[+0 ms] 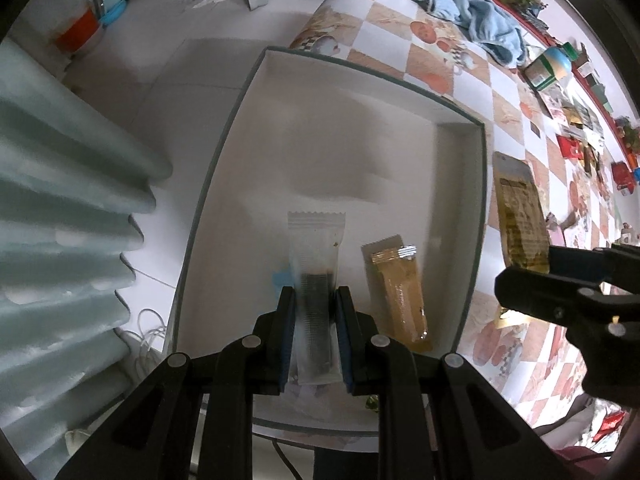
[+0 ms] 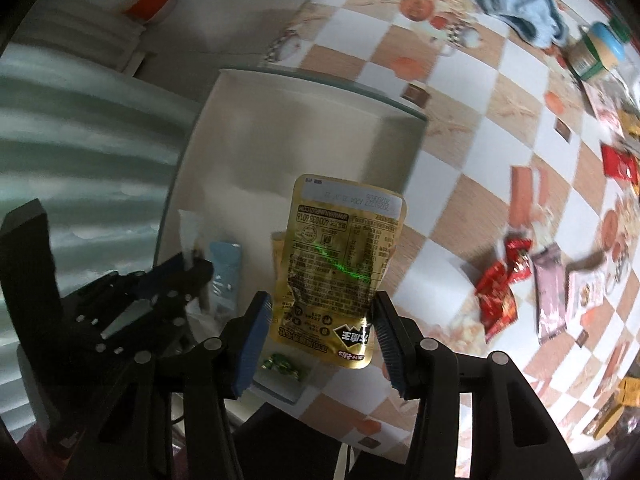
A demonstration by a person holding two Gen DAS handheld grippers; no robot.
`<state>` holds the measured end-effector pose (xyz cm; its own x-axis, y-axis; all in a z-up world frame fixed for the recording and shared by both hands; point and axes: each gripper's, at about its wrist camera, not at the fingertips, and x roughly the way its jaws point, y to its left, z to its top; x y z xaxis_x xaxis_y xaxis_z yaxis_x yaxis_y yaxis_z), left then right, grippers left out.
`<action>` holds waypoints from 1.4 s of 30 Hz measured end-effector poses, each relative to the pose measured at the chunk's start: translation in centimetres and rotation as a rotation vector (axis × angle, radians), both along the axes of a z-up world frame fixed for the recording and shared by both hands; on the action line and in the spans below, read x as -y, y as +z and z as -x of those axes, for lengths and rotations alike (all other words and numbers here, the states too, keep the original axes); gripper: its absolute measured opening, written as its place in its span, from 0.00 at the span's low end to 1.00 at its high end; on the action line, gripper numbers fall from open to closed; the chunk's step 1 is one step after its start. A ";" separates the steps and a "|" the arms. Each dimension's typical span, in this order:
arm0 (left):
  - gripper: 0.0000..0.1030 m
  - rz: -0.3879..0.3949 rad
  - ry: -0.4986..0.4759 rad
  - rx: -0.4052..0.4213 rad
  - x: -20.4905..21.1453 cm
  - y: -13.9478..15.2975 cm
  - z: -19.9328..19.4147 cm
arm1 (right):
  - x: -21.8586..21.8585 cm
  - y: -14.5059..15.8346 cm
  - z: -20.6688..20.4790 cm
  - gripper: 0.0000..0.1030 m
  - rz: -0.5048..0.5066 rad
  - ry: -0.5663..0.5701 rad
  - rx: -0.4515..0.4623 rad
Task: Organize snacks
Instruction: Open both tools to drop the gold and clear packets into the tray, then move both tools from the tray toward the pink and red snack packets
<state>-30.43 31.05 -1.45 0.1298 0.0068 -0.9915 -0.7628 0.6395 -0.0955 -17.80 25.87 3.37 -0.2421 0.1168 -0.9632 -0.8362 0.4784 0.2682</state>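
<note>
My left gripper (image 1: 314,300) is shut on a clear, dark-filled snack stick (image 1: 316,256), held over the white box (image 1: 478,184) at the table's corner. An orange-brown snack bar (image 1: 400,288) lies on the box floor to its right. My right gripper (image 2: 322,316) is shut on a gold foil pouch (image 2: 340,256), hanging above the box's right edge. That pouch (image 1: 520,216) and right gripper (image 1: 532,270) also show at the right of the left wrist view. A pale blue packet (image 2: 226,268) and a green candy (image 2: 282,362) lie in the box.
The checkered tablecloth (image 2: 460,152) carries red packets (image 2: 500,288), a pink bar (image 2: 552,292) and more snacks at the right. A blue towel (image 1: 476,16) and a jar (image 1: 548,66) sit farther back. Pale curtain folds (image 1: 60,200) hang left of the box.
</note>
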 end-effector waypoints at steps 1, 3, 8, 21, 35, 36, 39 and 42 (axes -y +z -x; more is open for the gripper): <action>0.21 0.002 0.004 -0.001 -0.1 -0.1 0.0 | -0.3 -0.1 0.1 0.51 0.000 0.007 -0.003; 0.21 0.007 0.014 -0.005 -0.3 -0.4 0.1 | -0.9 -0.4 0.2 0.51 -0.005 0.017 -0.010; 0.21 0.020 0.036 -0.020 -0.5 -1.2 0.7 | -2.5 -1.3 1.1 0.51 -0.010 0.055 -0.014; 0.58 0.014 0.041 -0.013 -0.1 -1.2 1.2 | -4.0 -2.4 1.1 0.77 -0.016 0.071 -0.023; 0.76 0.025 0.027 -0.040 1.5 -1.3 1.2 | 1.0 -3.2 -3.2 1.00 0.023 -0.066 -0.035; 0.76 0.028 0.023 -0.046 1.6 -1.4 1.1 | 1.8 -3.5 -3.7 1.00 0.035 -0.083 -0.040; 0.76 0.035 0.009 -0.058 2.1 -1.5 0.9 | 4.0 -4.2 -4.9 1.00 0.052 -0.126 -0.051; 0.76 0.037 -0.013 -0.064 2.7 -1.4 0.4 | 6.6 -4.9 -5.7 1.00 0.083 -0.177 -0.056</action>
